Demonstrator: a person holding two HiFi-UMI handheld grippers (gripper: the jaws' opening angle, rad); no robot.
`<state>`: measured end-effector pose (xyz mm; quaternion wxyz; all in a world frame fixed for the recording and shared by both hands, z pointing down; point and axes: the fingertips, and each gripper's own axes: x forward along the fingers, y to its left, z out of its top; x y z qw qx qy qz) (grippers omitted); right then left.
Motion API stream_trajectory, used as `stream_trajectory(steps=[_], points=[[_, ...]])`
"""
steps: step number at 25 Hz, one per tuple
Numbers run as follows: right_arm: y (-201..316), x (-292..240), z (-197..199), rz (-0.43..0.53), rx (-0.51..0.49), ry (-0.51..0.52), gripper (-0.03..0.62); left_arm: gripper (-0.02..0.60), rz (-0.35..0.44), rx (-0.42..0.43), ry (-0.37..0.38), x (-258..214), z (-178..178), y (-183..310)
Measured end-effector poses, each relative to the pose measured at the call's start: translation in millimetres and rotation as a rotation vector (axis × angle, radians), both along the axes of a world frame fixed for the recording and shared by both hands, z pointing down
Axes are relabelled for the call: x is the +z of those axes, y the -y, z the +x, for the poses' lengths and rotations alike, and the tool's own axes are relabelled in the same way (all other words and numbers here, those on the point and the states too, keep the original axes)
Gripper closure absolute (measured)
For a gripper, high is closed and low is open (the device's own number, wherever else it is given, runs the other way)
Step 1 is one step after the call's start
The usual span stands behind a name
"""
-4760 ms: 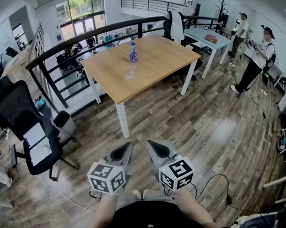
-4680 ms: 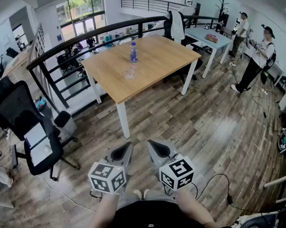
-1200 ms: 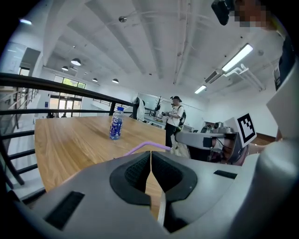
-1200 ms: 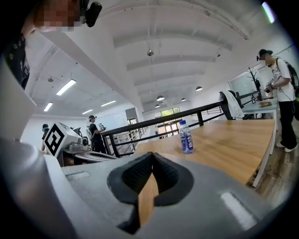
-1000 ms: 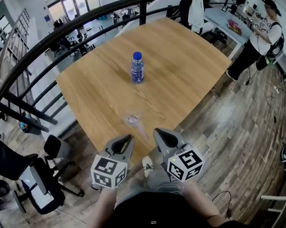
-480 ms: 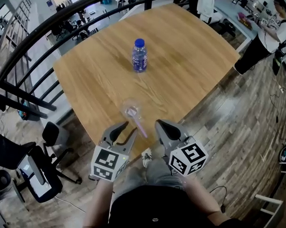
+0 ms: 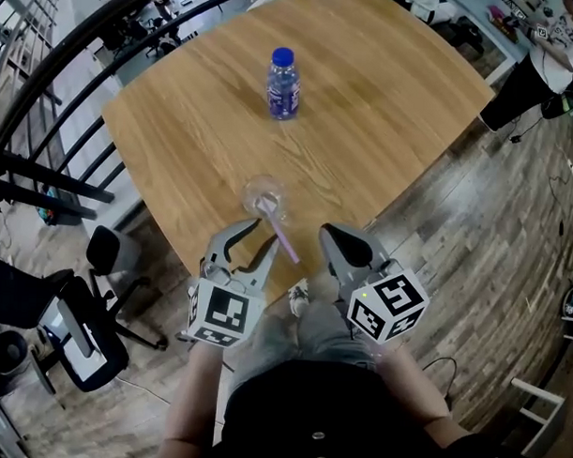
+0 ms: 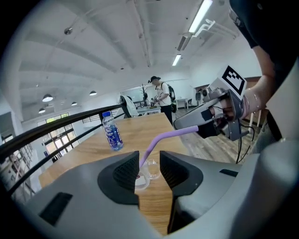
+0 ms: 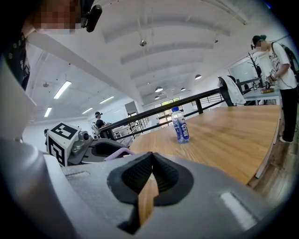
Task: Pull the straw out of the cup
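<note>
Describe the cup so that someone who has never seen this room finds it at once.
Start at the big wooden table. Toward its corner nearest the person stands a small clear cup, with a purple straw leaning out of it. The only other thing on the table, a blue-capped bottle, stands taller and farther back.

Surface: wooden table [image 7: 394, 96] in front of you | Landmark: blue-capped bottle [image 7: 283, 84], upright near the table's middle | Clear cup [image 7: 263, 193]: on your side of the bottle, well apart from it, near the table's edge
</note>
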<state>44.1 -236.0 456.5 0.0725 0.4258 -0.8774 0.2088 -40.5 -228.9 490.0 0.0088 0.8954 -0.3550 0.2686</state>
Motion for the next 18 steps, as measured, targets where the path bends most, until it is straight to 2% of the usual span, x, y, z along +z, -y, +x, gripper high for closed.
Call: stream_trajectory(steps=[7,10,18], points=[[3,5,2,-0.020,-0.011,0.010,0.595,0.449,0.047,0.049,-0.004,-2,11,10],[6,4,5,-0.023,-0.008,0.013,0.595,0.460,0.042,0.031,-0.008,-4,11,16],[11,7,12,-0.028,-0.004,0.016,0.595,0.517,0.044,0.009,-0.087,-19,15,31]])
